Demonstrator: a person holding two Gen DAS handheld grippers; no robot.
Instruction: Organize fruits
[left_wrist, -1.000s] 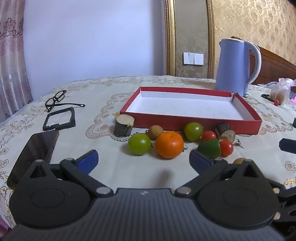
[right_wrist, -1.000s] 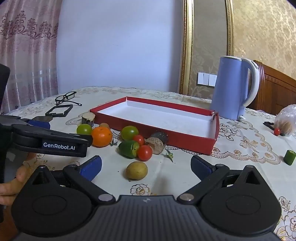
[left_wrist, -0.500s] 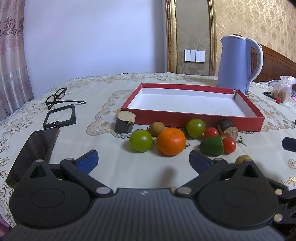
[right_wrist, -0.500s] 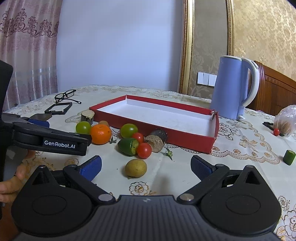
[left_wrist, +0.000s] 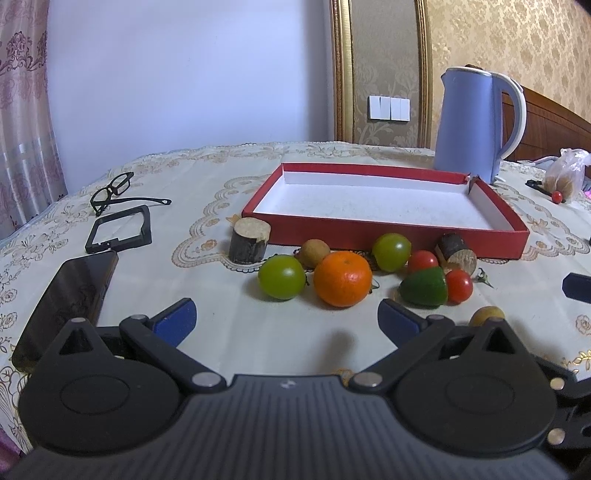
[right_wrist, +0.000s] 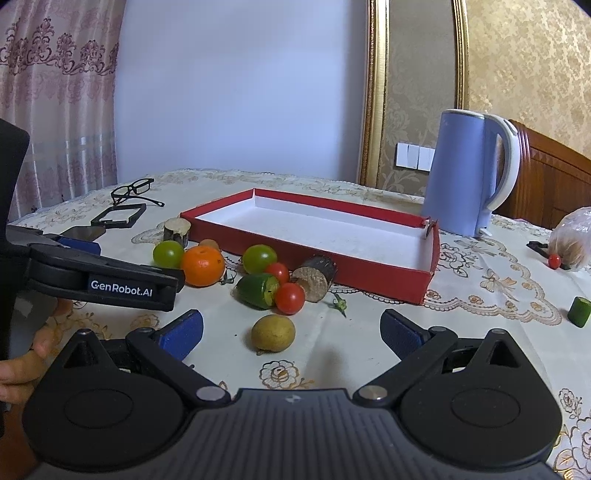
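I hold both my left gripper and right gripper spread wide, empty, near the orange and red tray.

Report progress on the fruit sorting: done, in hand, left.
Done: nothing; the red tray holds no fruit. In hand: nothing; the left gripper and right gripper both have open, empty jaws. Left: the orange, green tomatoes, red tomatoes and the small brown fruit all sit on the tablecloth.

Cloth-covered surface holds red tray, orange, green tomatoes, kettle, glasses, phone.
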